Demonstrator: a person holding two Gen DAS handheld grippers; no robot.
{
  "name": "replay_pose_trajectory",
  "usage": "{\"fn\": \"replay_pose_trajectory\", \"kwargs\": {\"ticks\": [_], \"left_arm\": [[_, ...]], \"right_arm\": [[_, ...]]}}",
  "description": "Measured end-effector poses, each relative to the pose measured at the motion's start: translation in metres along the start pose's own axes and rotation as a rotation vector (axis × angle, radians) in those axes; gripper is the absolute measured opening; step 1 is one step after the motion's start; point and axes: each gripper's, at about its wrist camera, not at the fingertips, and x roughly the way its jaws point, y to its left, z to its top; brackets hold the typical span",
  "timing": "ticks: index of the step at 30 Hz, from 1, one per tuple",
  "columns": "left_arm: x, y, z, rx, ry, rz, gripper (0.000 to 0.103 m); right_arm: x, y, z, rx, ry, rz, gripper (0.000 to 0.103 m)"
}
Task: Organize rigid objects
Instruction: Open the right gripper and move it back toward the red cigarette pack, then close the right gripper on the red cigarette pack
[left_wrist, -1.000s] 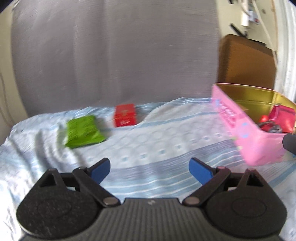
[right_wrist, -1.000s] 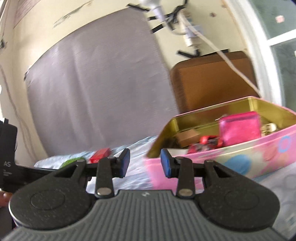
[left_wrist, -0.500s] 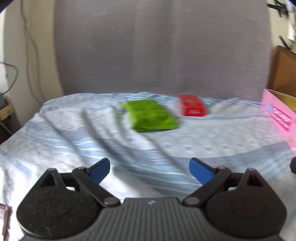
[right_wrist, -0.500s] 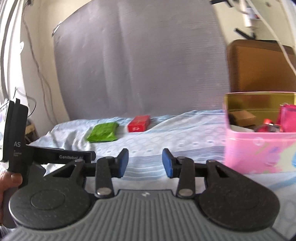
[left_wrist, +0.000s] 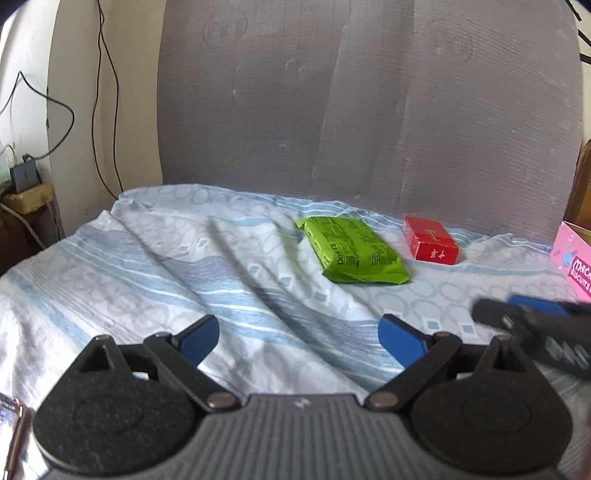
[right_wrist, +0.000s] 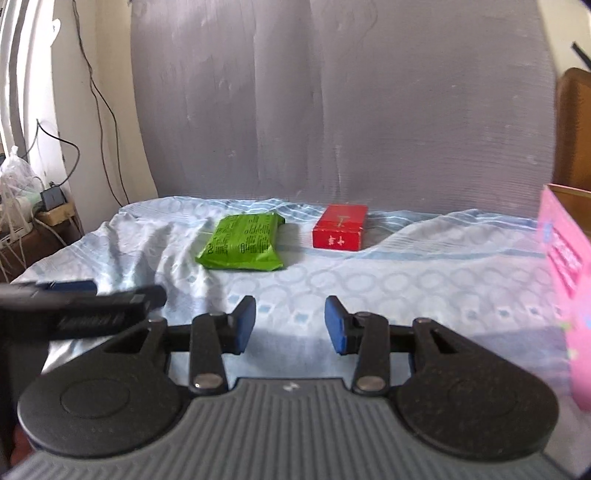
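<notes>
Bed (left_wrist: 155, 258) now fills both views; tin (right_wrist: 565, 266) at edge. Both hand-held grippers (left_wrist: 299, 338) (right_wrist: 290, 323), open and empty, now face pack (left_wrist: 351, 249) beside box (left_wrist: 430, 243): next pickup.

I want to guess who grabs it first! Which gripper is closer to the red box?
Probably the right gripper, by a little. The red box lies ahead of it, slightly right. From the left gripper, the red box sits further off to the right, past the green packet.
</notes>
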Motion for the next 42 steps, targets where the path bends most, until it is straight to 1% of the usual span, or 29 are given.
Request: {"fn": "replay_pose_trajectory", "kwargs": {"ticks": [2,4,7,10,13,14,15,16,17,18,22,24,29,34,39,42], "left_arm": [[0.002,0.003,0.0,-0.017,0.013,-0.012,0.096],[0.004,0.004,0.0,-0.029,0.023,-0.02,0.096],[0.006,0.005,0.0,-0.036,0.032,-0.027,0.097],[0.006,0.004,0.0,-0.03,0.033,-0.026,0.097],[0.007,0.002,-0.001,-0.017,0.03,-0.028,0.097],[0.008,0.002,0.0,-0.014,0.031,-0.028,0.096],[0.009,0.001,0.0,-0.012,0.033,-0.03,0.096],[0.009,0.001,0.0,-0.012,0.034,-0.031,0.096],[0.01,0.001,0.0,-0.012,0.036,-0.033,0.096],[0.01,0.001,0.001,-0.015,0.039,-0.035,0.096],[0.012,0.004,0.001,-0.033,0.043,-0.042,0.096],[0.012,0.005,0.001,-0.039,0.046,-0.046,0.096],[0.01,0.004,0.0,-0.031,0.046,-0.061,0.097],[0.007,0.002,0.0,-0.014,0.031,-0.075,0.098],[0.006,0.0,0.0,-0.001,0.031,-0.096,0.099],[0.006,-0.002,-0.001,0.018,0.041,-0.106,0.099]], "right_arm": [[0.017,-0.003,0.009,0.002,0.009,-0.014,0.044],[0.032,-0.008,0.02,0.007,0.004,-0.051,0.044],[0.058,-0.022,0.037,0.074,-0.005,-0.101,0.048],[0.087,-0.027,0.049,0.11,0.003,-0.134,0.065],[0.117,-0.025,0.053,0.094,0.046,-0.164,0.077],[0.128,-0.025,0.055,0.096,0.087,-0.175,0.078],[0.139,-0.029,0.057,0.118,0.137,-0.172,0.075],[0.145,-0.034,0.058,0.149,0.154,-0.163,0.072],[0.145,-0.038,0.059,0.172,0.138,-0.17,0.068],[0.145,-0.042,0.059,0.194,0.138,-0.179,0.061],[0.132,-0.05,0.053,0.23,0.122,-0.144,0.06],[0.122,-0.048,0.05,0.212,0.126,-0.132,0.06],[0.083,-0.033,0.033,0.116,0.146,-0.096,0.06],[0.028,-0.026,0.009,0.046,0.164,-0.027,0.061],[-0.017,-0.007,-0.019,-0.132,0.181,-0.003,0.06],[-0.055,-0.005,-0.039,-0.171,0.176,0.016,0.059]]}}
